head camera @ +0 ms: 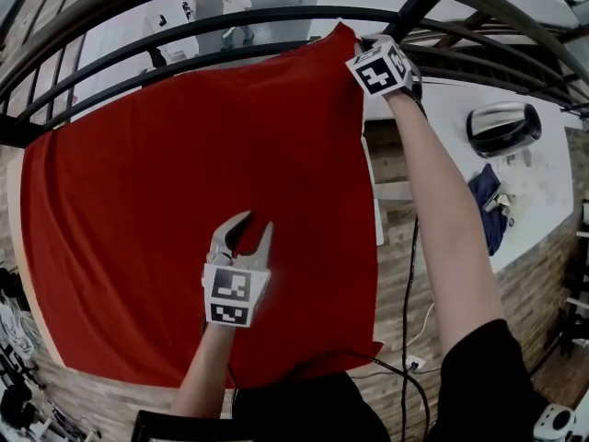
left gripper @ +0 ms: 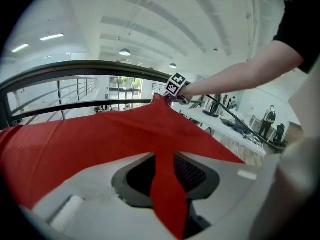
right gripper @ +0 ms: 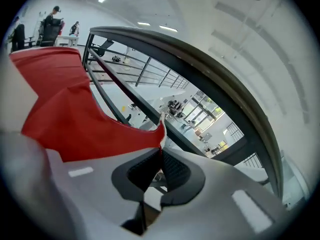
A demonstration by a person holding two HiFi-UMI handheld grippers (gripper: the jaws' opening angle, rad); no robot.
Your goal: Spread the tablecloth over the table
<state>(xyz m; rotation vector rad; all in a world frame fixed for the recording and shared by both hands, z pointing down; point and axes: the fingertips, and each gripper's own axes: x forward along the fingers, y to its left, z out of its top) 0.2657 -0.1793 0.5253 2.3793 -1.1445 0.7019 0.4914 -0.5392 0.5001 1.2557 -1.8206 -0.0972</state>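
A red tablecloth (head camera: 166, 219) lies spread across most of the table (head camera: 13, 212), of which only a tan strip shows along the left side. My right gripper (head camera: 357, 46) is stretched out to the far right corner of the tablecloth and is shut on it, lifting it near the railing. In the right gripper view the tablecloth's edge (right gripper: 65, 114) runs into the right gripper (right gripper: 161, 170). My left gripper (head camera: 247, 235) is over the near middle of the tablecloth. In the left gripper view a narrow fold of tablecloth (left gripper: 165, 184) passes between the jaws of the left gripper (left gripper: 162, 175), which is shut on it.
A black railing (head camera: 230, 55) curves along the far side with an open lower floor beyond it. At the right stands a white counter (head camera: 538, 182) with a metal kettle (head camera: 503, 127) and a blue rag (head camera: 485, 205). A black cable (head camera: 405, 339) hangs by my right arm.
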